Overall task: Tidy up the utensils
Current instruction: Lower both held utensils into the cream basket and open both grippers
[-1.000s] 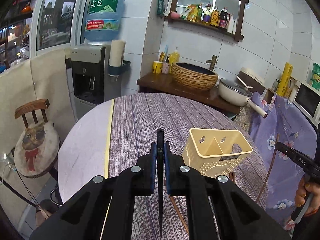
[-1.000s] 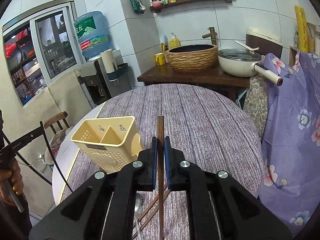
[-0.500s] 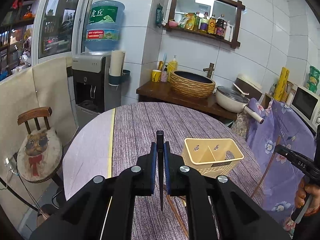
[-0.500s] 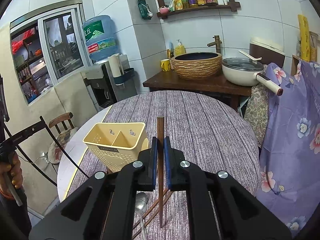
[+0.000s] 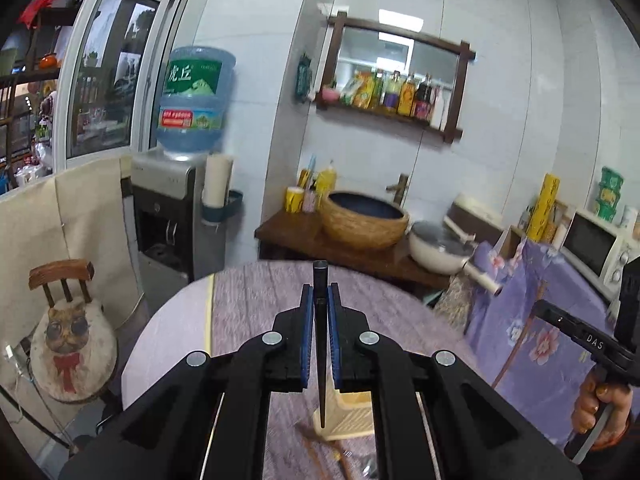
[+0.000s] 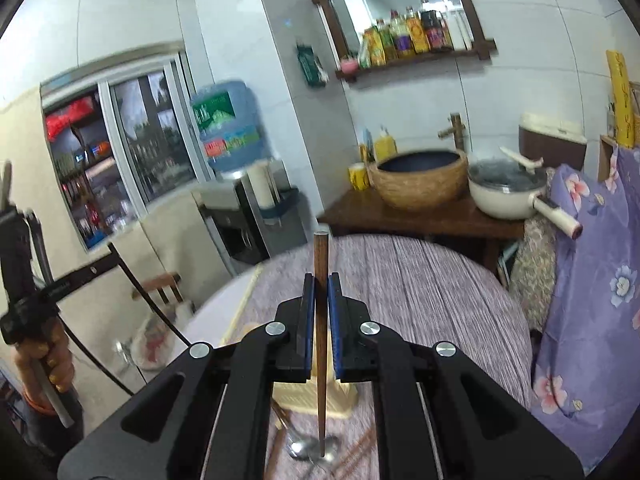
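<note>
My left gripper (image 5: 320, 292) is shut on a black chopstick (image 5: 320, 344) that stands upright between its blue pads, high above the round table (image 5: 256, 304). My right gripper (image 6: 321, 282) is shut on a brown wooden chopstick (image 6: 321, 264), also upright. The cream utensil holder (image 5: 348, 416) sits low on the table, mostly hidden behind the gripper bodies; in the right wrist view the holder (image 6: 340, 398) shows beneath the jaws. A metal spoon (image 6: 308, 446) and more brown chopsticks (image 6: 360, 450) lie on the table in front of it.
A wooden side table (image 5: 304, 236) with a woven basin (image 5: 364, 220) and a white pan (image 5: 440, 250) stands behind the round table. A water dispenser (image 5: 168, 216) and a cat-cushion chair (image 5: 72, 340) are at the left. Purple floral cloth (image 6: 592, 292) hangs at the right.
Both grippers rose with their chopsticks and tipped up; the holder and the utensils on the table slid down toward the frames' bottom edges, and more wall came into view.
</note>
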`<state>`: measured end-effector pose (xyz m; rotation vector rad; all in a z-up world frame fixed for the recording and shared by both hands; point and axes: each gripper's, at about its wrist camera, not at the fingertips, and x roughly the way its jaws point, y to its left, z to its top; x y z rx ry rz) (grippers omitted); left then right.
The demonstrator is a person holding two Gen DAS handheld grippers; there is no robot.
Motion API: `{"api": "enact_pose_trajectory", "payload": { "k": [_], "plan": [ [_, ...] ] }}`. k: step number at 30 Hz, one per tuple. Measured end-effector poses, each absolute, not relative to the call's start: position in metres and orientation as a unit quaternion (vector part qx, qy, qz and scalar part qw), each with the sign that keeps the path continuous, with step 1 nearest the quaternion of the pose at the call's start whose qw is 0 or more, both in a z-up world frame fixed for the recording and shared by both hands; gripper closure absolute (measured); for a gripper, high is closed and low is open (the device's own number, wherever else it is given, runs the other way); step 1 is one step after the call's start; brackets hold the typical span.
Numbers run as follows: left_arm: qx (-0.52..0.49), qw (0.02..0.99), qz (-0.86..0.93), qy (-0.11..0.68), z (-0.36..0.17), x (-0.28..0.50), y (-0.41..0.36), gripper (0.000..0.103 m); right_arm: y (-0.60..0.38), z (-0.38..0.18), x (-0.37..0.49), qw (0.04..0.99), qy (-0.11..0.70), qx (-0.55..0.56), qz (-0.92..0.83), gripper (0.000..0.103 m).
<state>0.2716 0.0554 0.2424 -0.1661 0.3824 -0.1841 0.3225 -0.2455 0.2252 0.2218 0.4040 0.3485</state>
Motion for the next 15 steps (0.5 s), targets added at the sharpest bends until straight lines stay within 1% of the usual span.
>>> {"api": "enact_pose_trajectory", "payload": {
  "k": [3, 7, 11, 15],
  "plan": [
    [-0.101, 0.974, -0.103, 0.175, 0.264, 0.282, 0.048, 0.095, -0.232, 0.264, 0.324, 0.968, 0.149, 0.110, 0.170, 0.095],
    [-0.110, 0.974, -0.106, 0.166, 0.271, 0.295, 0.034, 0.095, -0.213, 0.283, 0.335, 0.975, 0.118, 0.102, 0.157, 0.095],
    [-0.103, 0.976, -0.097, 0.164, 0.256, 0.308, 0.021, 0.095, -0.195, 0.265, 0.355, 0.981, 0.111, 0.087, 0.137, 0.095],
    [-0.097, 0.972, -0.094, 0.191, 0.224, 0.322, 0.012, 0.095, -0.183, 0.225, 0.378, 0.977, 0.146, 0.083, 0.128, 0.095]
  ]
}}
